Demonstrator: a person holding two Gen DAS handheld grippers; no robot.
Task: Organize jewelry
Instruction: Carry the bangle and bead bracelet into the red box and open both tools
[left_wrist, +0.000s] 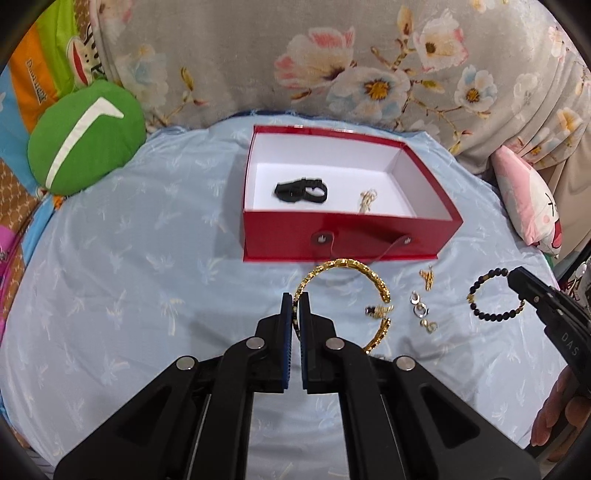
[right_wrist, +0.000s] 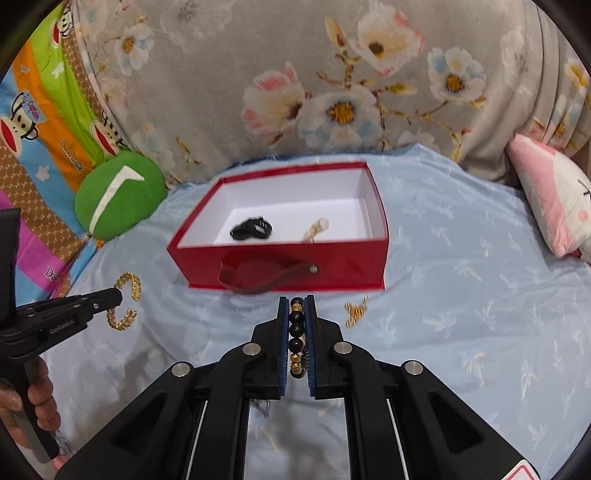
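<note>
Bangle (left_wrist: 347, 291) is pinched in the left gripper (left_wrist: 295, 314), bead bracelet (right_wrist: 297, 338) in the right gripper (right_wrist: 297, 325), both mid-frame just below the red box (left_wrist: 351, 236). Imo best way: keep both clamped, clear the front wall, let go low inside w/o hitting the watch (left_wrist: 301, 190).

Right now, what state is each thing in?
Red box: open, no lid on it.
Black watch: lying inside the box.
Gold bangle: pinched in the left gripper.
Bead bracelet: pinched in the right gripper.
Small earrings: loose on the blue sheet.
</note>
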